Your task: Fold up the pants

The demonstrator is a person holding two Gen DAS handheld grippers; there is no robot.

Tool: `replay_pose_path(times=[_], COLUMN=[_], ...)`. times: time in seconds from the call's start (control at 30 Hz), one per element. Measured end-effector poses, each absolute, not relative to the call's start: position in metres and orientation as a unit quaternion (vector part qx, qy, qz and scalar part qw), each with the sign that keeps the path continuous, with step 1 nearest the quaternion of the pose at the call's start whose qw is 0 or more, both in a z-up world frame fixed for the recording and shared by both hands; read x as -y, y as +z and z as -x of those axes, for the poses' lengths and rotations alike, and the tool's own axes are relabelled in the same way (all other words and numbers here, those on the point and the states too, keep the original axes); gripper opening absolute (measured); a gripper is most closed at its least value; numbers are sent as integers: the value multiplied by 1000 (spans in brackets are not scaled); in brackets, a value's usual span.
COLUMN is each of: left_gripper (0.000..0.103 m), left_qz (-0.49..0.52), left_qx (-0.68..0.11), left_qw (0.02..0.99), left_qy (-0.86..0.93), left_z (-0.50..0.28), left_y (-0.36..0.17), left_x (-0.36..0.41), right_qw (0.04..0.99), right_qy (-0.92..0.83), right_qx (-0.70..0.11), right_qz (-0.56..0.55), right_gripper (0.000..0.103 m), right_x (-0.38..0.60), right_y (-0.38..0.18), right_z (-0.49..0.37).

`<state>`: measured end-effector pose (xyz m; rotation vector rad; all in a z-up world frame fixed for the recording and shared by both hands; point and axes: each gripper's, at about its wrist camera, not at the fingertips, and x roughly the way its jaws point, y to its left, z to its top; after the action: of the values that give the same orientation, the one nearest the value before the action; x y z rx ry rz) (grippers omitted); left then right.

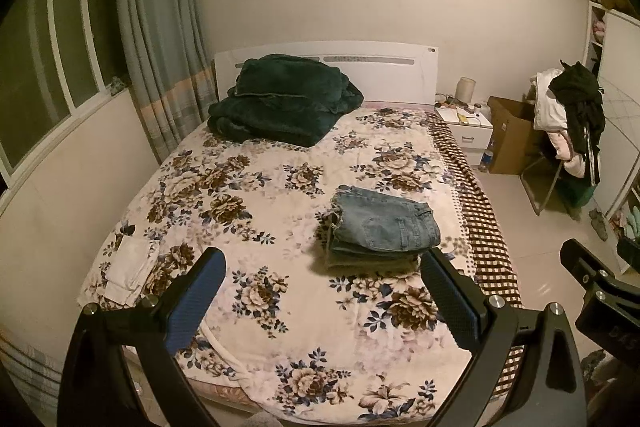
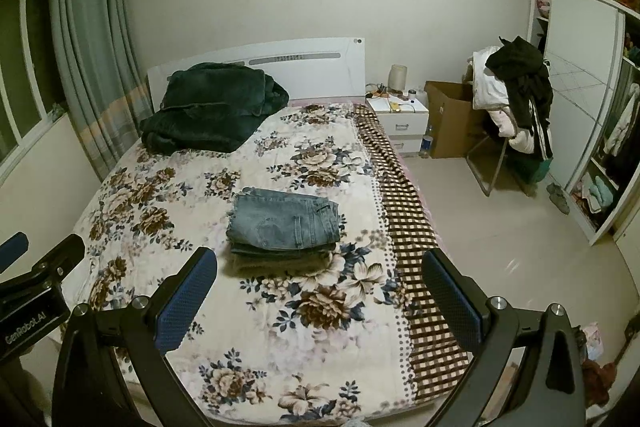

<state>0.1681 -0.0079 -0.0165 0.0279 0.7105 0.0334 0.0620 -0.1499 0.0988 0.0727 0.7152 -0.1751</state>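
Note:
Blue jeans (image 1: 384, 223) lie folded in a neat stack on the floral bed cover (image 1: 280, 195), right of the bed's middle; they also show in the right wrist view (image 2: 284, 223). My left gripper (image 1: 320, 295) is open and empty, held above the near part of the bed, short of the jeans. My right gripper (image 2: 320, 297) is open and empty, also back from the jeans, above the bed's near right side. Each gripper shows at the edge of the other's view.
A dark green blanket (image 1: 280, 103) is piled by the headboard. A folded white cloth (image 1: 128, 267) lies at the bed's near left edge. A nightstand (image 2: 400, 115), cardboard box (image 2: 452, 119) and clothes-laden chair (image 2: 516, 107) stand to the right, with a wardrobe (image 2: 584, 99) beyond.

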Motion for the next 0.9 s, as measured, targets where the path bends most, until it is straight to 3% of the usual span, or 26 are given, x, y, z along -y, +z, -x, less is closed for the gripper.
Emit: replay_pose_path(times=[0.9], left_gripper=[102], left_qz=[-16], left_qx=[-358], left_qw=[934], left_qy=[17], left_z=[-177], left_y=[-22], left_x=[11], right_qw=[929], right_qy=[-77], right_qx=[-360], right_qz=[-35], right_gripper=[103], right_x=[158], right_y=[88], right_z=[-79])
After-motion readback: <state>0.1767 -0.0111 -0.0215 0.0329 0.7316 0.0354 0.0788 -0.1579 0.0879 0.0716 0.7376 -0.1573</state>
